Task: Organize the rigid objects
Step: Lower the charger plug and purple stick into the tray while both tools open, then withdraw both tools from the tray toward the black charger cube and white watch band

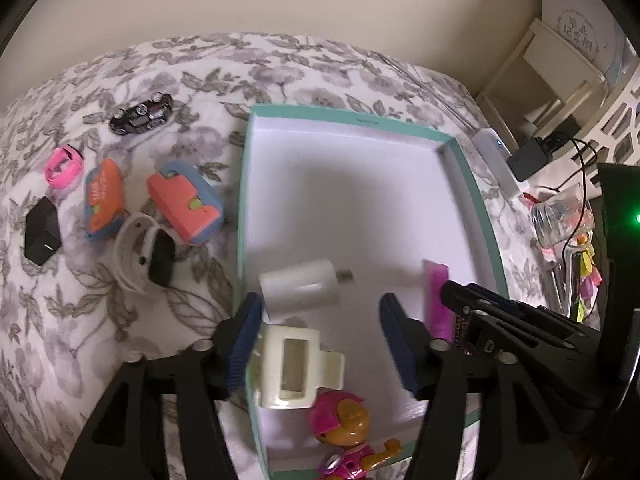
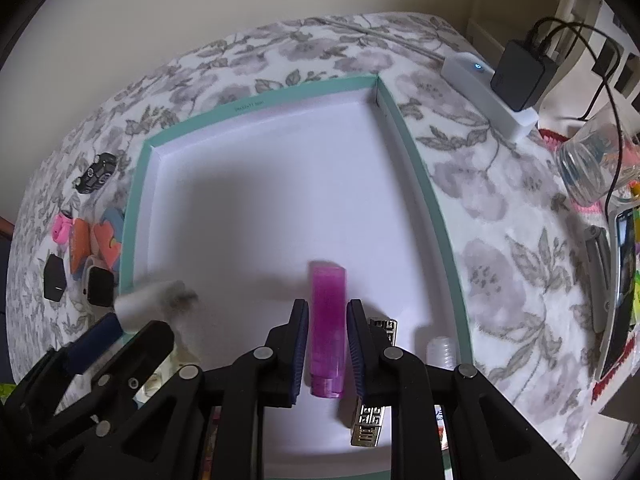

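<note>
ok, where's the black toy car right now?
The black toy car sits on the floral bedspread, outside the teal-rimmed box to its far left, beyond the pink clip and orange cases; the right wrist view shows it too.

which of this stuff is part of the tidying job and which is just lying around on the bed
Part of the job:
- teal box
- white charger, between the open left gripper's fingers
- pink tube, between the right gripper's fingers
- toy car
- orange erasers
- pink clip
- watch

Just lying about:
- power strip
- black adapter
- clear jar
</note>
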`<control>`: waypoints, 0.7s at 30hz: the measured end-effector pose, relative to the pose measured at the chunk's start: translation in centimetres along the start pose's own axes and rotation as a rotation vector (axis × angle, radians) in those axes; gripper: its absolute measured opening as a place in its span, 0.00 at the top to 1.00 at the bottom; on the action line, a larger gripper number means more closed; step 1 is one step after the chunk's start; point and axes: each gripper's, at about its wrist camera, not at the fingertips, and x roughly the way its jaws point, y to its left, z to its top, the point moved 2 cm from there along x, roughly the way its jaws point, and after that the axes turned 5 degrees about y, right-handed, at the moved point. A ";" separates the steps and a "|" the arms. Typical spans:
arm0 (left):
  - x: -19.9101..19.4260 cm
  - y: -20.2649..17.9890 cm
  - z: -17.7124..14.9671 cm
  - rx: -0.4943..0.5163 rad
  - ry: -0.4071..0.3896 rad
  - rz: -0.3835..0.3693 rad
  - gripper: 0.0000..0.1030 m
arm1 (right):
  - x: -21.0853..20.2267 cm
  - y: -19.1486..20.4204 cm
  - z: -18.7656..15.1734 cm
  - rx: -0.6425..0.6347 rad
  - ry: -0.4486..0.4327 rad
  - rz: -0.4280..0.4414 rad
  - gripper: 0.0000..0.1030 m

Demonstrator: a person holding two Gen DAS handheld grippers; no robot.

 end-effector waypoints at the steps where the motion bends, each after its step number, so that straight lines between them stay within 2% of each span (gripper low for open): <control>1: -0.2 0.2 0.1 -0.005 -0.002 -0.003 0.34 | -0.2 0.0 0.0 -0.001 -0.004 0.002 0.79; 7: -1.2 1.4 0.6 -0.049 -0.015 0.016 0.33 | -1.6 0.7 0.2 -0.023 -0.052 0.007 0.77; 10: -2.1 2.4 0.9 -0.066 -0.039 0.056 0.24 | -2.0 1.3 0.2 -0.037 -0.069 0.004 0.64; 12: -2.7 3.4 1.2 -0.089 -0.056 0.076 0.24 | -2.0 2.0 0.1 -0.052 -0.071 0.002 0.54; 16: -3.3 6.1 1.4 -0.158 -0.063 0.136 0.24 | -1.6 4.0 -0.4 -0.110 -0.071 -0.003 0.53; 18: -3.3 7.8 1.5 -0.200 -0.053 0.172 0.24 | -1.5 5.1 -0.6 -0.139 -0.075 0.001 0.45; 21: -3.6 9.9 1.4 -0.244 -0.045 0.205 0.24 | -1.6 6.6 -1.0 -0.167 -0.085 0.012 0.41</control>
